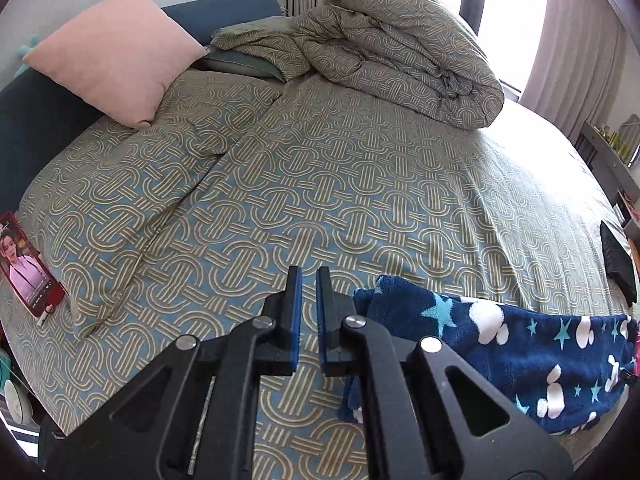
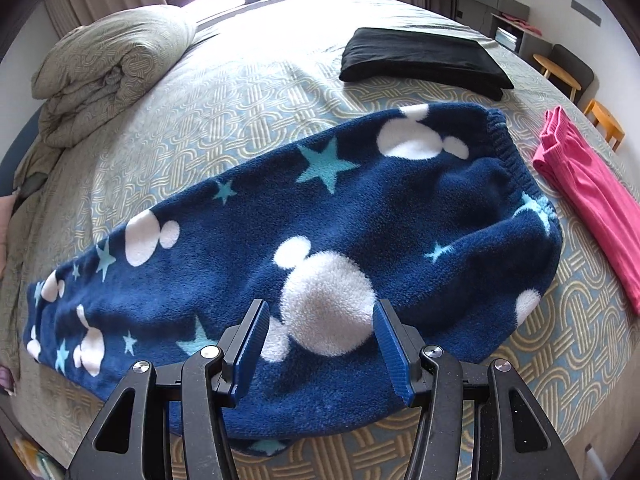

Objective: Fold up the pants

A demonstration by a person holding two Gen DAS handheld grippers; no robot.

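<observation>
The bedspread (image 1: pixel 320 184) lies bare across the middle of the left wrist view, open to passage. A phone (image 1: pixel 30 264) blocks the left edge, a pink pillow (image 1: pixel 116 52) the upper left, a bunched duvet (image 1: pixel 400 52) the top. In the right wrist view the fleece pants (image 2: pixel 320 220) fill the centre, folded black cloth (image 2: pixel 424 60) sits above them, and pink cloth (image 2: pixel 588 188) lies at right.

Your left gripper (image 1: pixel 307 276) is pitched down, jaws near parallel with only a narrow slit between the blue pads (image 1: pixel 297 304), nothing clamped. Your right gripper (image 2: pixel 322 320) is tilted down more steeply, jaws spread roughly halfway, pads (image 2: pixel 394 350) splayed outward at the tips, nothing pinched between them. No hand or sleeve visible in either wrist view.
</observation>
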